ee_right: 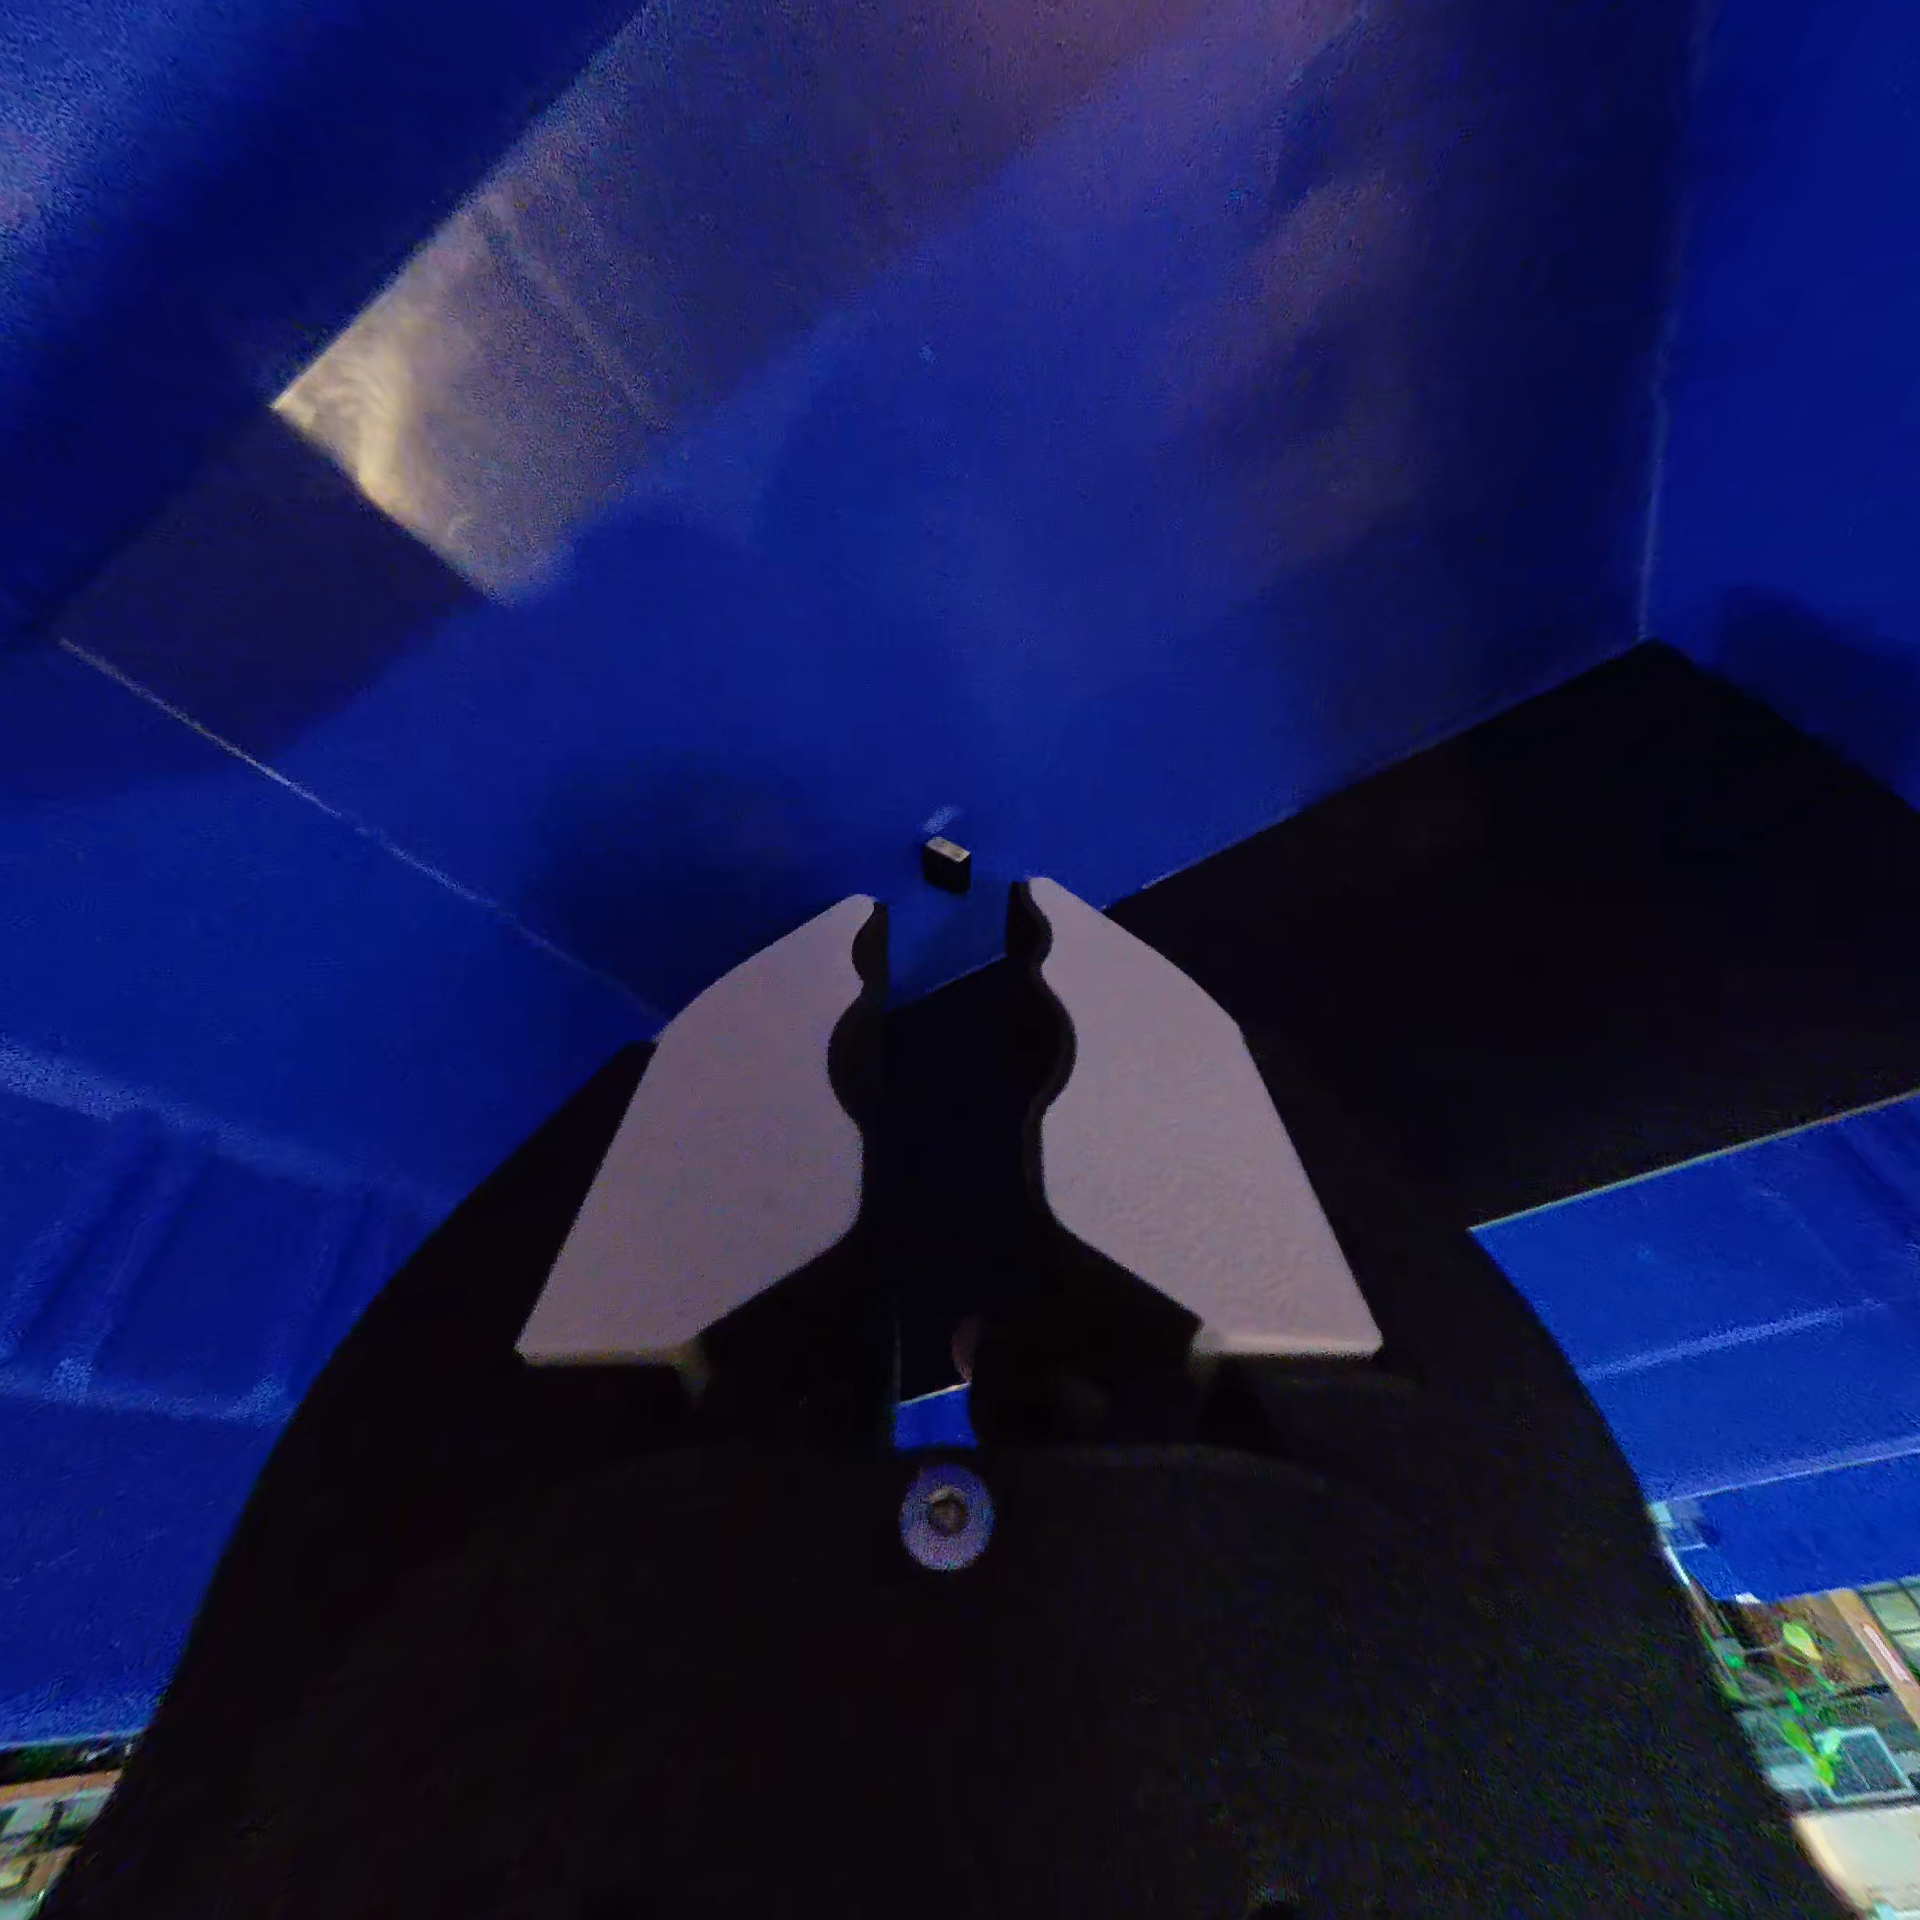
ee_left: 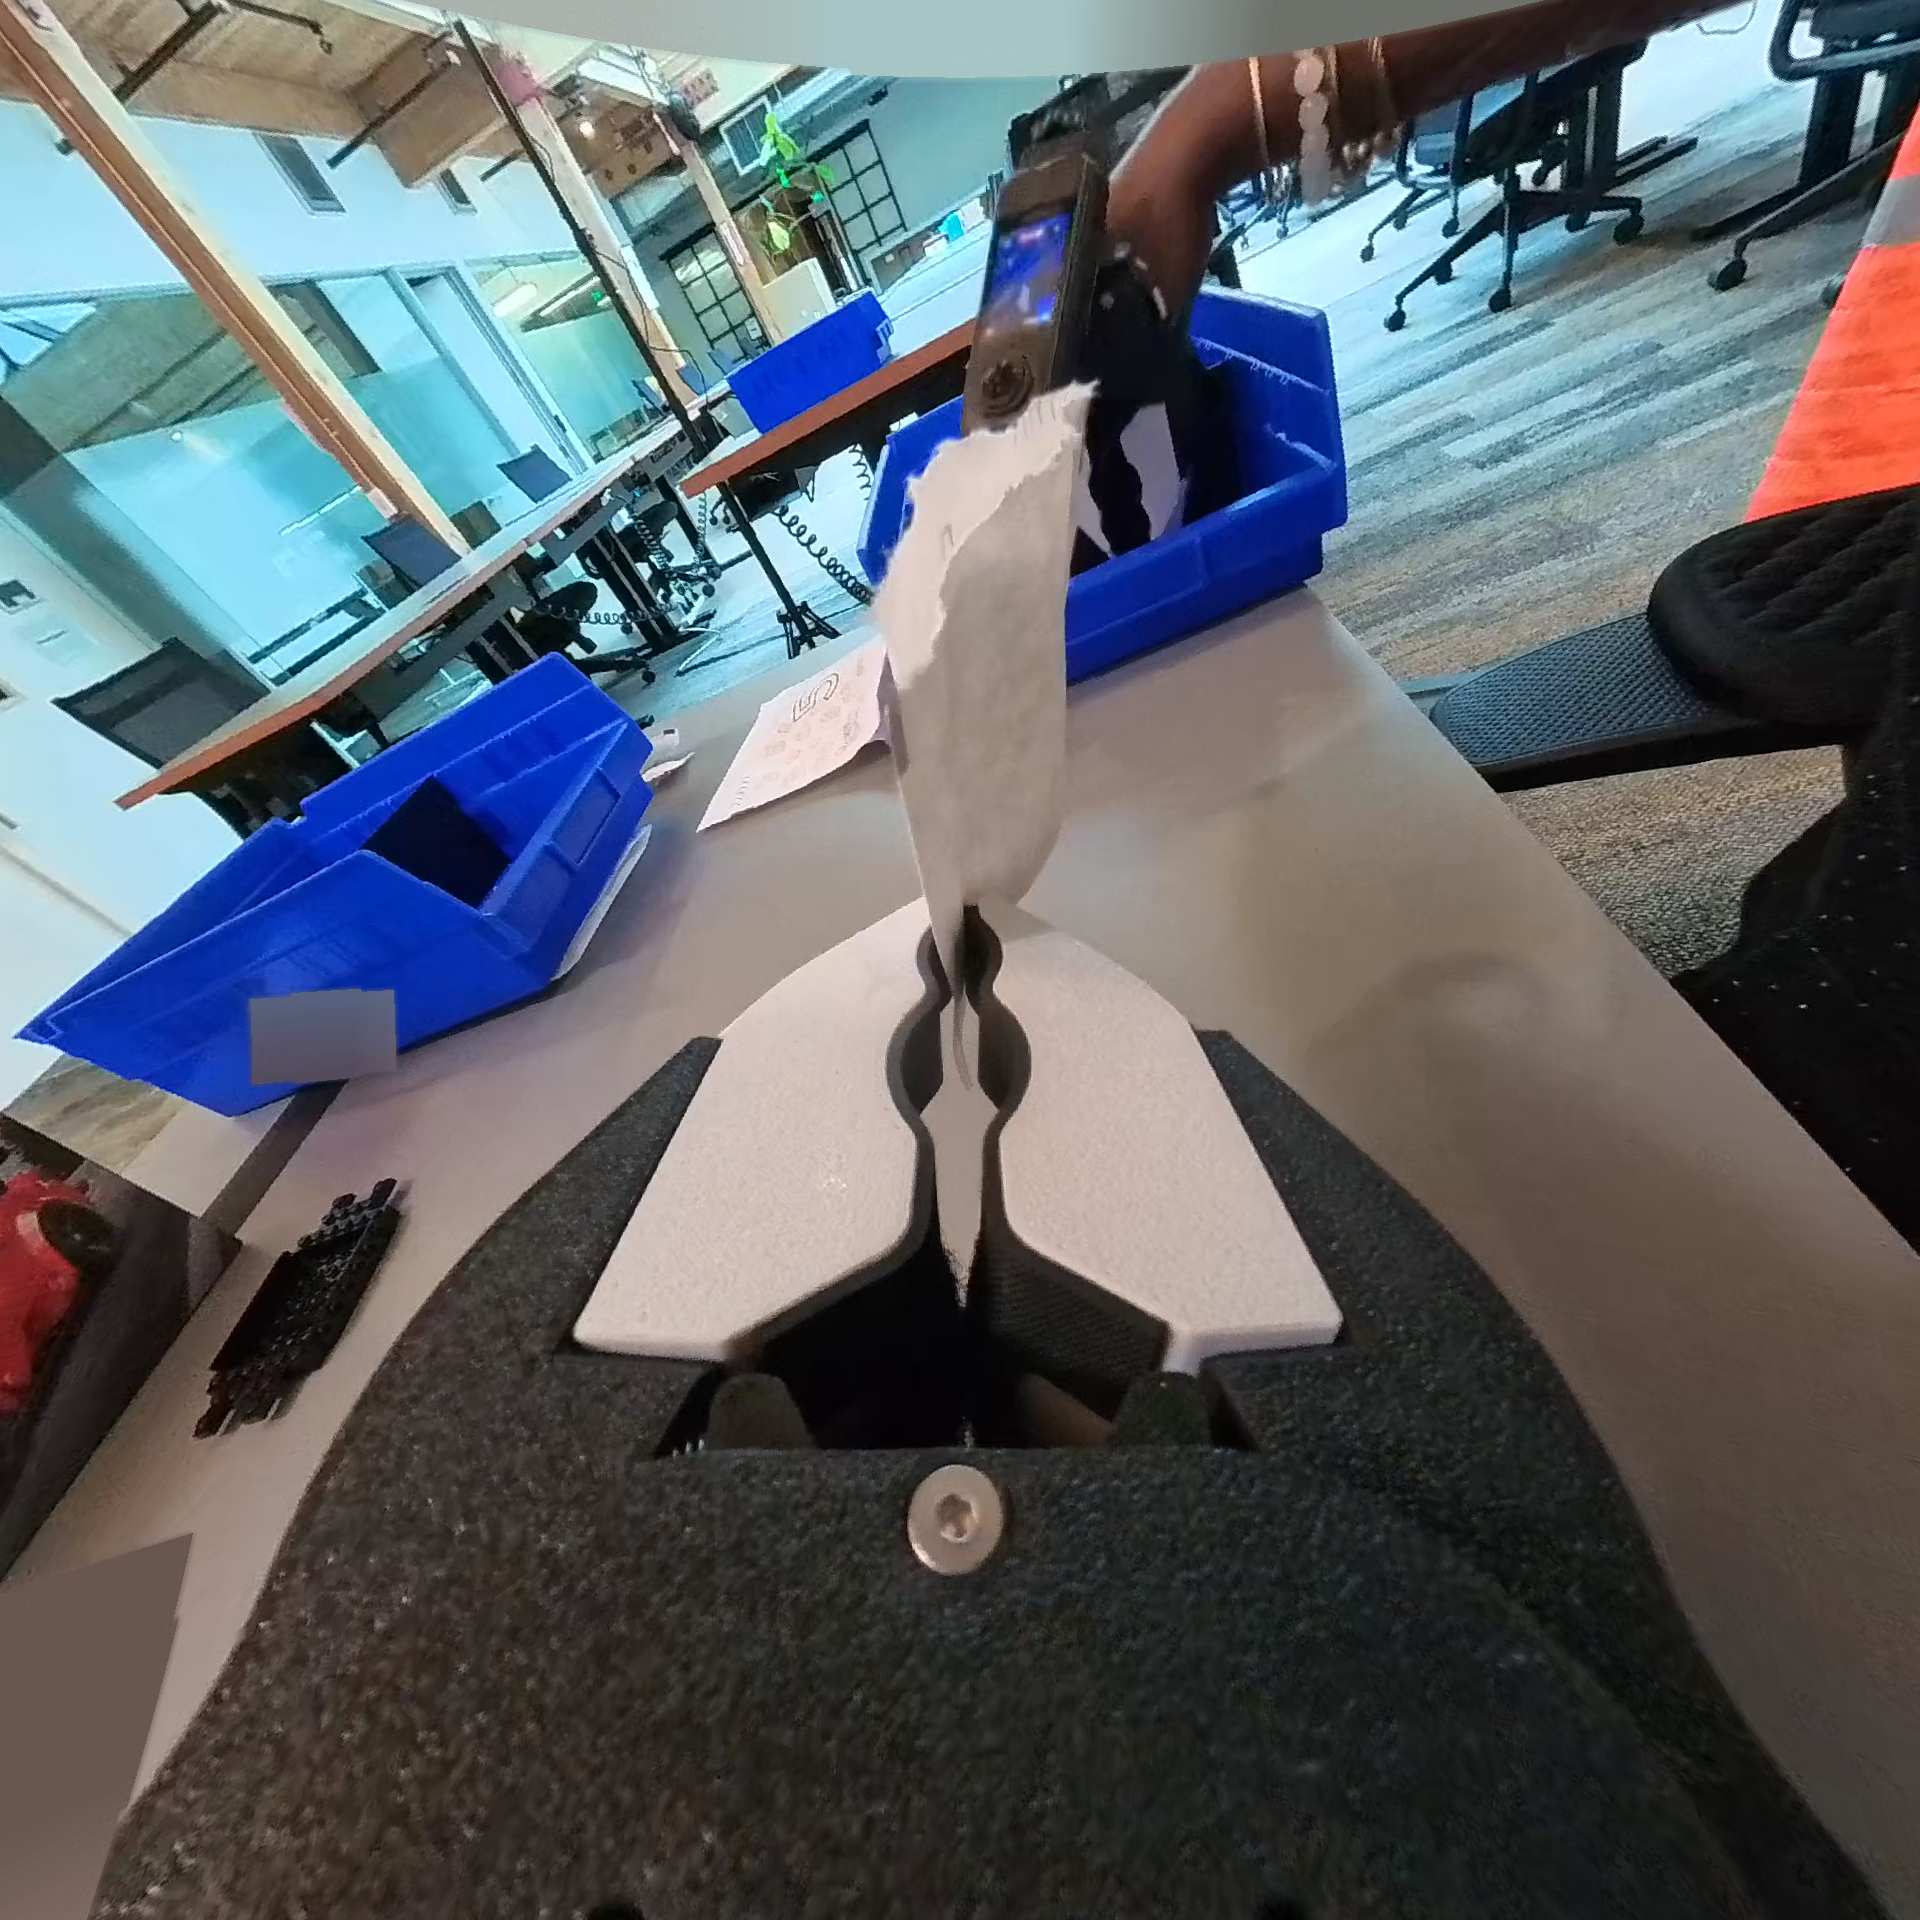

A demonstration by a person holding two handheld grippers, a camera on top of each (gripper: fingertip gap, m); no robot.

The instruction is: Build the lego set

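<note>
Paper strip (ee_left: pixel 977 665), torn and white, stands mid-frame above the table (ee_left: pixel 1299 883), pinched at its lower end by the left gripper (ee_left: pixel 966 935). The right gripper (ee_right: pixel 948 914) reaches into the upper-right blue bin (ee_left: pixel 1195 613), fingers slightly apart and pressing on nothing. A small dark block (ee_right: pixel 947 862) lies just beyond its tips.

A paper sheet (ee_left: pixel 800 738) at about twelve o'clock on the grey table (ee_left: pixel 1299 883) bears printed marks and writing, perhaps drawn symbols, too blurred to make out
</note>
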